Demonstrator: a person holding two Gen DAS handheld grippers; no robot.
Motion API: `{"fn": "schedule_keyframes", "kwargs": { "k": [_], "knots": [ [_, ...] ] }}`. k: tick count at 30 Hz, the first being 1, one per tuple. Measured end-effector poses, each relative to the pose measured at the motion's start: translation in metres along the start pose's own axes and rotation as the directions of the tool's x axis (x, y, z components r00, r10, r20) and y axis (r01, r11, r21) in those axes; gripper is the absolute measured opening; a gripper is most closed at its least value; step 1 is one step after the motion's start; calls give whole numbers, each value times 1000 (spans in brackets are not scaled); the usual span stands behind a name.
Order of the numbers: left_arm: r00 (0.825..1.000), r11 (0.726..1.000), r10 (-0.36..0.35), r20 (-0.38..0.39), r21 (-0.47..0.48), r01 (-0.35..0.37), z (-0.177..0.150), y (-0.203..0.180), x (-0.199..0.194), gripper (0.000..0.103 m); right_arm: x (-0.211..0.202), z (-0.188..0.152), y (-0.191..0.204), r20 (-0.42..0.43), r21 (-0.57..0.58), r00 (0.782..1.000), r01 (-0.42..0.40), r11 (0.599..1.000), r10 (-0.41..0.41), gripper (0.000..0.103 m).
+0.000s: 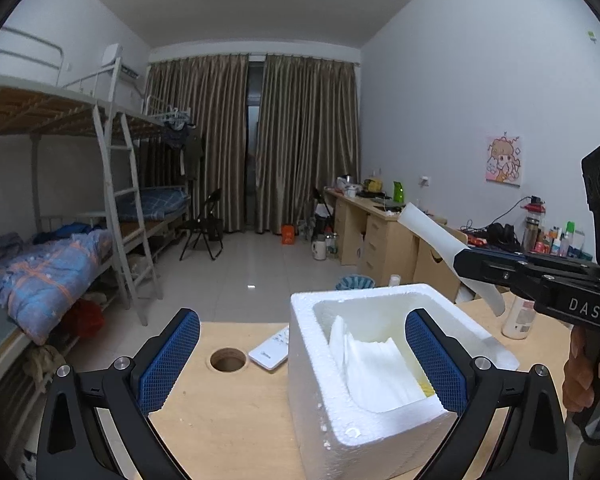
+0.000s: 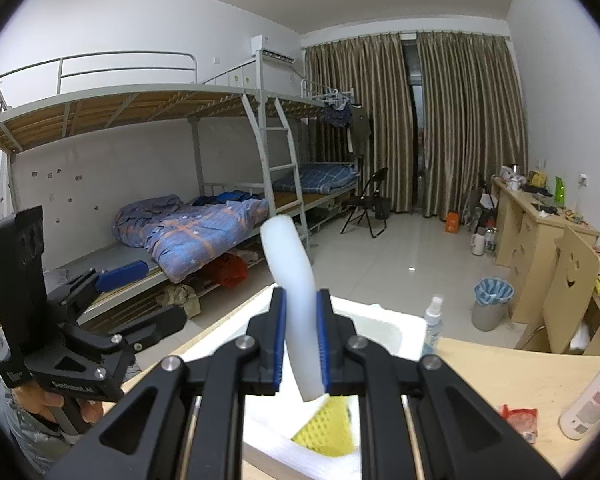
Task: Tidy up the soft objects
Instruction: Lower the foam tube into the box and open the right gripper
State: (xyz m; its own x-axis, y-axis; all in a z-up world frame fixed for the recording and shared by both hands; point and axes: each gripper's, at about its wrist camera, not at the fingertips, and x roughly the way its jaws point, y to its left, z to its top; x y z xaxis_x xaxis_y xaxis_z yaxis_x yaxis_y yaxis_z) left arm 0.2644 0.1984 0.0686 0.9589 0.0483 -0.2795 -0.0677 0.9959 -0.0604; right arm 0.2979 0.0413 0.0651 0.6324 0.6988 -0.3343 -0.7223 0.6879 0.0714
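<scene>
grainy white foam box [image 1: 332, 360], matt wooden table [image 1: 228, 412]

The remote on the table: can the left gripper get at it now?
Probably yes. The left gripper is open and empty, and the remote lies uncovered beside the foam box, with bare table in front of it.
</scene>
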Motion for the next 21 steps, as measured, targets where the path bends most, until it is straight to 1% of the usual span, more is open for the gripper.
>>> {"fn": "schedule_keyframes", "kwargs": {
  "k": [2, 8, 13, 21],
  "knots": [
    [1000, 1000, 0, -11, -26, 0, -3, 4, 5, 103, 4, -2, 2, -10, -12, 1000, -1, 1000, 1, 17],
    [999, 998, -22, -44, -63, 19, -10, 9, 16, 103, 7, -6, 1, -32, -18, 999, 10, 1000, -11, 17],
    [999, 998, -21, -26, -61, 19, -14, 7, 13, 103, 10, -7, -4, -45, -4, 999, 19, 1000, -19, 17],
    [999, 998, -25, -47, -54, 22, -16, 3, 18, 103, 22, -11, -4, -86, 8, 996, 21, 1000, -20, 17]
  ]
}}
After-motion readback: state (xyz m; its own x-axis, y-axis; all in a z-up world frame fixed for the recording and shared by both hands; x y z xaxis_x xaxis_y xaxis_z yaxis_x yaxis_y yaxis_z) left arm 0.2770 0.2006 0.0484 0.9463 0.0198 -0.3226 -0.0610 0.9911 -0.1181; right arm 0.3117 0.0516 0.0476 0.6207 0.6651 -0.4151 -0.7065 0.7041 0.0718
